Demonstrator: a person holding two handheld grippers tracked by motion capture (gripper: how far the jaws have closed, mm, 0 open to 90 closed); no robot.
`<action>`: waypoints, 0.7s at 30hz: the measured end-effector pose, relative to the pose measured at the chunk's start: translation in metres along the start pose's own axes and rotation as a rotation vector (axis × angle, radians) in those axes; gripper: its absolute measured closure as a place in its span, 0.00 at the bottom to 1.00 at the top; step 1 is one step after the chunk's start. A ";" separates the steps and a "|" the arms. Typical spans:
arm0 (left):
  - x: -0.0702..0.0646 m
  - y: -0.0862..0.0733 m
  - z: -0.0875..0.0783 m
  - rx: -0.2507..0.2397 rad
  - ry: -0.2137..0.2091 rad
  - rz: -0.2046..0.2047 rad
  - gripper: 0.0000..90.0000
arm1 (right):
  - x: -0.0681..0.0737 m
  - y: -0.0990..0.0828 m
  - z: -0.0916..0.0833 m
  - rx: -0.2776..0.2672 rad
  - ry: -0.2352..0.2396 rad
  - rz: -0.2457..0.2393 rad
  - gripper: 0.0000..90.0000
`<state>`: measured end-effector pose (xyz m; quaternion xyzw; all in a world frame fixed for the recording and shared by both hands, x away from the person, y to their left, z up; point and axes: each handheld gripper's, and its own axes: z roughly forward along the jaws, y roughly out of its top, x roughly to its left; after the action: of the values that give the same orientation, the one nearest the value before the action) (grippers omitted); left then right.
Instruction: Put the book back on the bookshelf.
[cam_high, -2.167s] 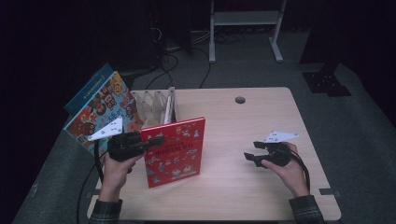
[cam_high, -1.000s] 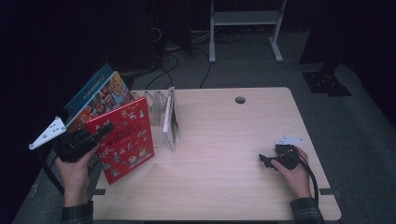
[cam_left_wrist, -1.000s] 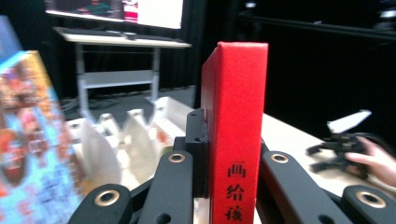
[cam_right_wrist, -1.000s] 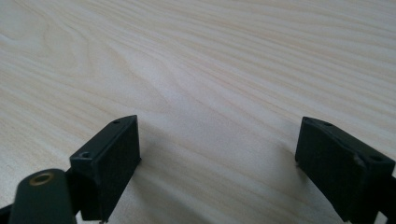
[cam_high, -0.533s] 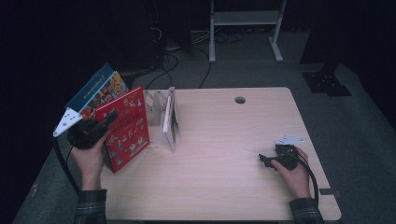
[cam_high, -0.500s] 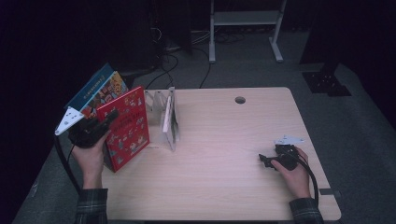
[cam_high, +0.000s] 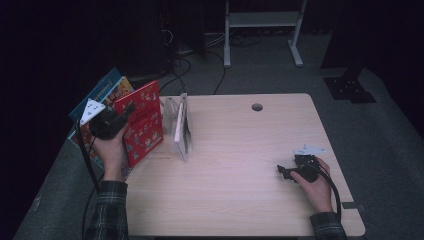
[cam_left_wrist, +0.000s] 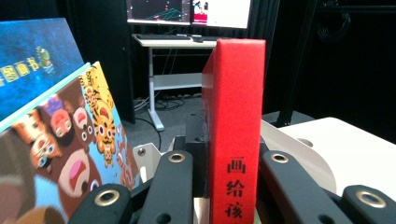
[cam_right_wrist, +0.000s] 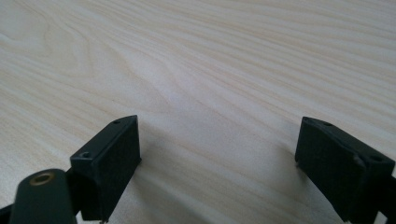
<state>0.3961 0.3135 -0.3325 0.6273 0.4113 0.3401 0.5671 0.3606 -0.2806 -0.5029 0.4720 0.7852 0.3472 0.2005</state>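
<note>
Holding: red book (cam_high: 142, 122), upright, spine clamped in my left gripper's (cam_left_wrist: 219, 186) jaws, at the table's (cam_high: 240, 200) left edge just beside the tiger book (cam_left_wrist: 70, 140) and blue book (cam_left_wrist: 32, 60) leaning there. White book stand (cam_high: 181, 127) close on its other side. Right gripper (cam_right_wrist: 217, 154): resting on the table, well apart, jaws wide, empty. Handling note: I'd keep the spine vertical, tilt the book to match its neighbours' lean, and let go only once it rests against them.
</note>
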 end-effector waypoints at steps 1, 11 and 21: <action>0.001 0.000 0.003 -0.003 -0.003 -0.006 0.88 | 0.000 0.000 0.000 0.000 0.000 -0.001 0.14; 0.001 -0.008 0.029 -0.024 -0.001 -0.034 0.88 | 0.000 0.000 0.000 0.000 0.001 -0.002 0.14; 0.005 -0.015 0.022 -0.011 0.011 -0.029 0.88 | 0.000 0.000 0.000 0.000 0.001 -0.002 0.14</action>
<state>0.4155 0.3088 -0.3507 0.6163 0.4215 0.3375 0.5733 0.3608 -0.2806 -0.5029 0.4712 0.7857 0.3472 0.2004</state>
